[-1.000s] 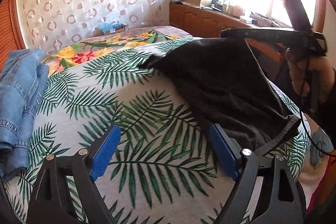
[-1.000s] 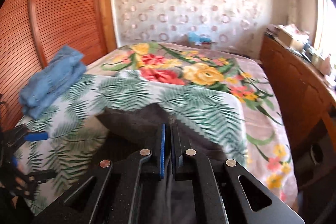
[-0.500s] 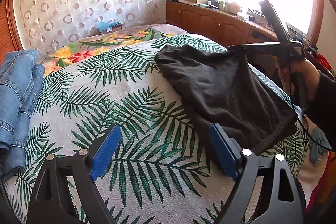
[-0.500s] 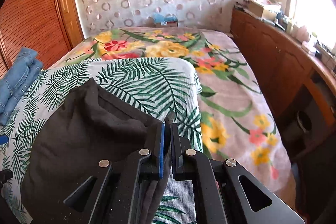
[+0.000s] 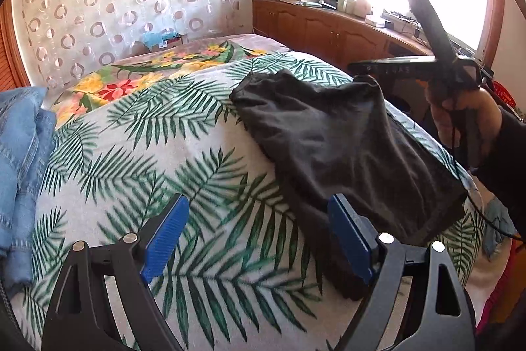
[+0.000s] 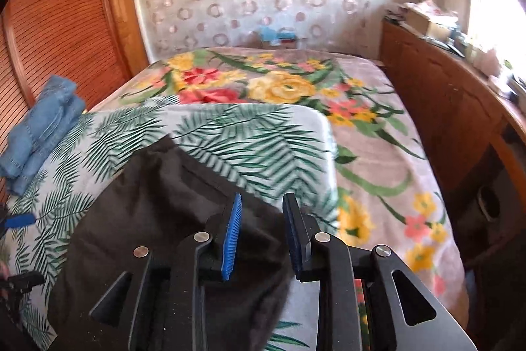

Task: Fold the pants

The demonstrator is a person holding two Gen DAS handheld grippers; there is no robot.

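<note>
Releasing: right claw (image 6: pixel 261 234) opening over folded dark pants (image 5: pixel 345 140) on bed (image 5: pixel 203 160); left claw (image 5: pixel 259 236) wide, empty. Fold looks nearly done.

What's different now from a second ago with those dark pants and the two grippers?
The right gripper carried the pants across and laid them flatter on the bed. It was clamped on their edge; now its jaws are opening, letting go. The left gripper stayed open and empty, and the jeans stayed put.
</note>
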